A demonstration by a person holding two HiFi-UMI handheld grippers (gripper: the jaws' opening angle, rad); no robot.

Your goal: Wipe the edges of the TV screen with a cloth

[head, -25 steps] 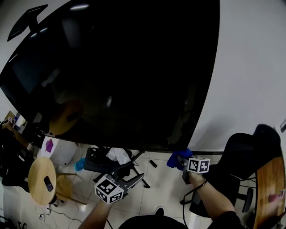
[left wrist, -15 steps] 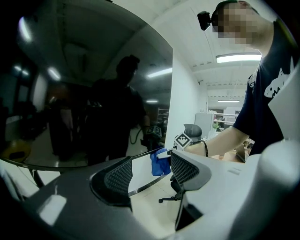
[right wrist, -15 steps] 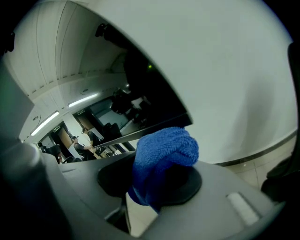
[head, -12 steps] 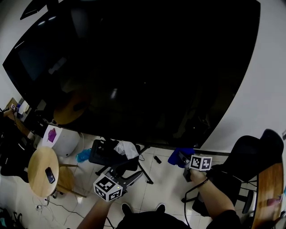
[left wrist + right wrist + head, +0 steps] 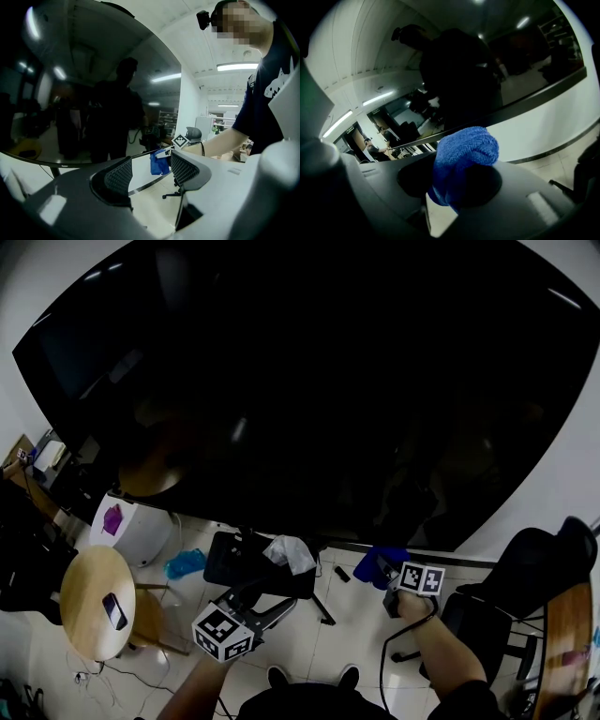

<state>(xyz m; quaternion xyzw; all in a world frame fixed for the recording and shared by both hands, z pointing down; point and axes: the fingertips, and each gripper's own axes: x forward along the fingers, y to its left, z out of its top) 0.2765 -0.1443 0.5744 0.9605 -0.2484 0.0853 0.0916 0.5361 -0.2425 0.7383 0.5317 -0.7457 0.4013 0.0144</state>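
The bunched blue cloth (image 5: 378,565) sits at the bottom edge of the TV screen (image 5: 309,381).

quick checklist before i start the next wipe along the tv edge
1. Blue cloth gripped in right claw: ok, jaws are closed on it.
2. Cloth touching the TV screen's bottom edge: cannot tell; it sits right at the edge, but contact is not visible.
3. Left claw empty: ok, jaws apart with nothing between them.
4. Left claw clear of the screen: ok, it is below the screen.
5. Black chair clear of the right arm: cannot tell.
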